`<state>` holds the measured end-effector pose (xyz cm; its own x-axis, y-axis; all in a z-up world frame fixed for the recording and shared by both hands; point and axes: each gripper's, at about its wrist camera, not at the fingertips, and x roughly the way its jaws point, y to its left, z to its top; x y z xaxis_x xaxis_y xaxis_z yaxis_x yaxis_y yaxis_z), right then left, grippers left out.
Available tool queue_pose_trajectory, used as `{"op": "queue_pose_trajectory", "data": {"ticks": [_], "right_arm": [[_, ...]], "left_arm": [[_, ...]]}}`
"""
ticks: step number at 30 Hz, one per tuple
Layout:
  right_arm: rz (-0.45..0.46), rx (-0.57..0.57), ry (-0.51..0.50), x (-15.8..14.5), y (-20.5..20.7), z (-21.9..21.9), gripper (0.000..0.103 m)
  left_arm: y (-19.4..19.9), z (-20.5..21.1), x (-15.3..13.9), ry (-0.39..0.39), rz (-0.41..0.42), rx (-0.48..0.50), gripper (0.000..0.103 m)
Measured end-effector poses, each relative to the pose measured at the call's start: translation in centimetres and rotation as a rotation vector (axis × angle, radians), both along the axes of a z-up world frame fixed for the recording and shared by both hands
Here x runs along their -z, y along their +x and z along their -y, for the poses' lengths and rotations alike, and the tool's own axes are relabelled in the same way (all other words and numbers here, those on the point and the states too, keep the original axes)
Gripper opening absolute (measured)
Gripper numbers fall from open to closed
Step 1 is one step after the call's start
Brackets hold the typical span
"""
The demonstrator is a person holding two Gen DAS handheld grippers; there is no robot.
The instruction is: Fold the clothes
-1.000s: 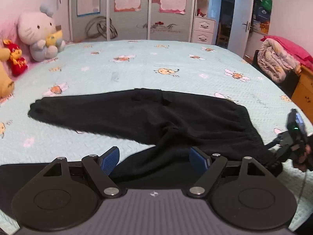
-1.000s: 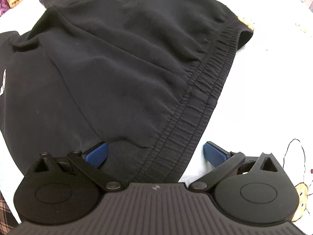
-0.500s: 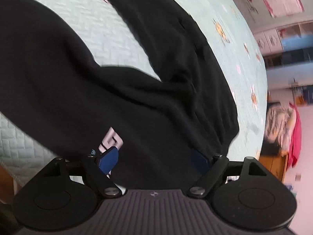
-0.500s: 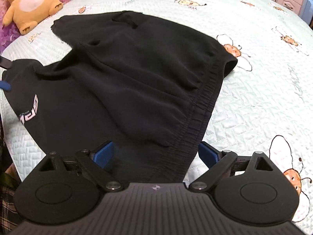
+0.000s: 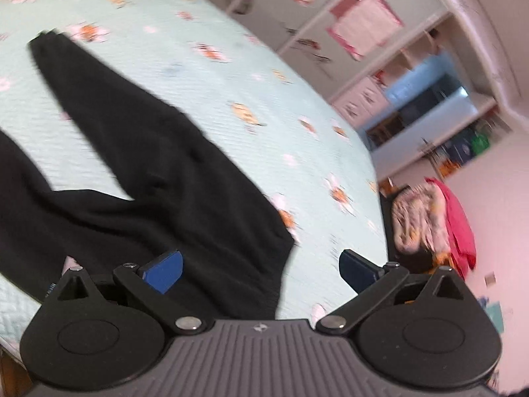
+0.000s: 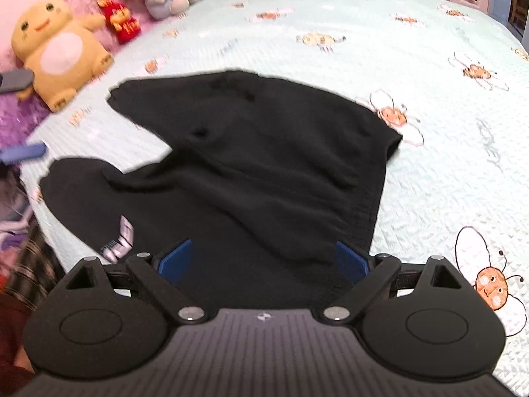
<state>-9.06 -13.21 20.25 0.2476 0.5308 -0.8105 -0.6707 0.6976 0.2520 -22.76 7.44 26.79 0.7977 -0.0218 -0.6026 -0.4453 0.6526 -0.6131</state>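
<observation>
Black trousers (image 6: 251, 178) on bed (image 6: 429, 66); both grippers' fingers spread

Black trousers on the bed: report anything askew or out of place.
The black trousers lie crooked on the bedspread: the two legs splay apart in a V, with bedspread showing between them, and the cloth is rumpled below the waistband. Nothing looks torn or spilled. Both grippers, left and right, are open.

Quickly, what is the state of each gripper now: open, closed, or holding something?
Left gripper: open, holding nothing, above the black trousers.
Right gripper: open, holding nothing, fingers either side of the trousers' waist end.
</observation>
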Motion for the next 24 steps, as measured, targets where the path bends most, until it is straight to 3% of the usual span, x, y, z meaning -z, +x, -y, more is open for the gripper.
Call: {"op": "queue_pose_trajectory", "data": {"ticks": [6, 14, 18, 20, 24], "right_arm": [[-0.012, 0.034, 0.051, -4.3, -0.3, 0.7, 0.093], [-0.022, 0.062, 0.090, -8.9, 0.6, 1.4, 0.093], [0.060, 0.083, 0.045, -10.7, 0.1, 1.3, 0.093], [0.102, 0.093, 0.021, -11.2, -0.4, 1.0, 0.093], [0.078, 0.091, 0.017, -10.4, -1.1, 0.4, 0.093]], "left_arm": [[0.1, 6.0, -5.5, 0.067, 0.103, -0.002, 0.103], [-0.5, 11.3, -13.9, 0.242, 0.196, 0.011, 0.103], [-1.9, 12.7, -17.6, 0.330, 0.266, -0.007, 0.103], [-2.4, 13.2, -18.8, 0.371, 0.282, 0.000, 0.103], [-2.6, 14.0, -19.3, 0.432, 0.251, 0.030, 0.103]]}}
